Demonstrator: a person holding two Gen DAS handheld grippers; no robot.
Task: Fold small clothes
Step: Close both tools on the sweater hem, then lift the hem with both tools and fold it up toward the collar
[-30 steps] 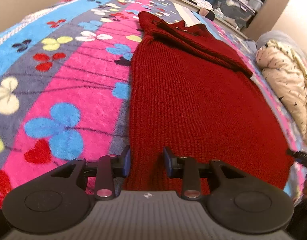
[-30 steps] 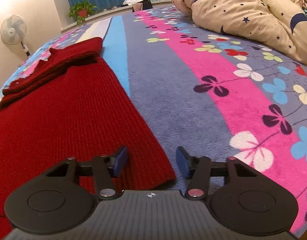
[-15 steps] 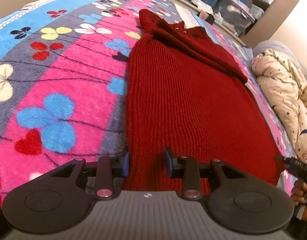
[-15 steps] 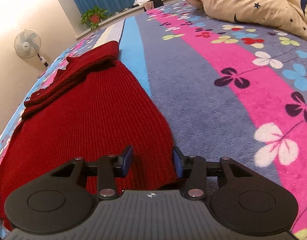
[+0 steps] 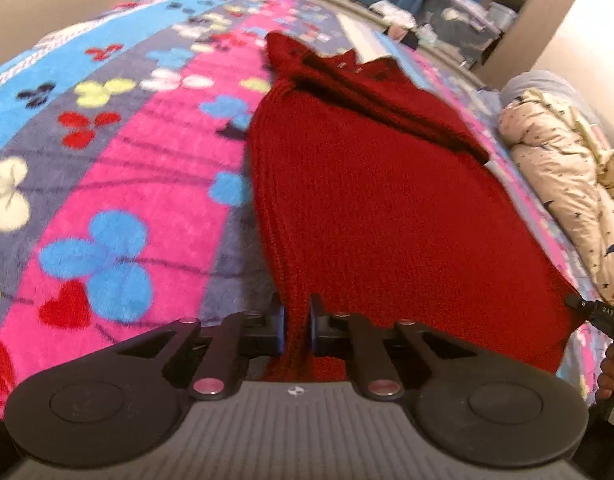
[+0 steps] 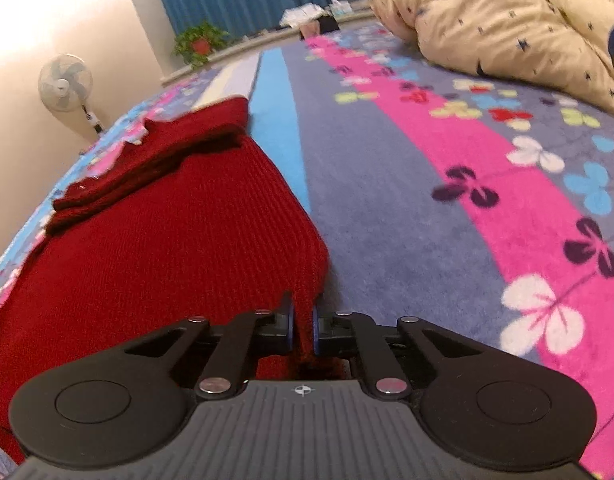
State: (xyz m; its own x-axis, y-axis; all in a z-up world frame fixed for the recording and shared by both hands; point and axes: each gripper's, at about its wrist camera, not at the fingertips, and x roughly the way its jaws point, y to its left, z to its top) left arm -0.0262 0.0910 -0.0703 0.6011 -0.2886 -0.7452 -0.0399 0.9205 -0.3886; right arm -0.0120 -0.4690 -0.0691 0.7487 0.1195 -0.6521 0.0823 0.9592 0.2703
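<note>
A dark red knitted sweater (image 5: 367, 200) lies flat on the flowered blanket, its sleeves folded across the far end. My left gripper (image 5: 297, 328) is shut on the near left corner of the sweater's hem, which bunches up between the pads. My right gripper (image 6: 303, 330) is shut on the near right corner of the sweater (image 6: 167, 248). The right gripper's tip also shows at the right edge of the left wrist view (image 5: 599, 314). Both held corners are lifted a little off the blanket.
The bed is covered by a striped blanket (image 5: 119, 184) with flowers, also seen in the right wrist view (image 6: 447, 200). A cream duvet (image 6: 507, 20) is heaped to the right. A fan (image 6: 65, 84) and a potted plant (image 6: 199, 42) stand beyond the bed.
Both grippers have closed on the sweater's near hem corners. The hem has gathered between the pads and risen slightly.
</note>
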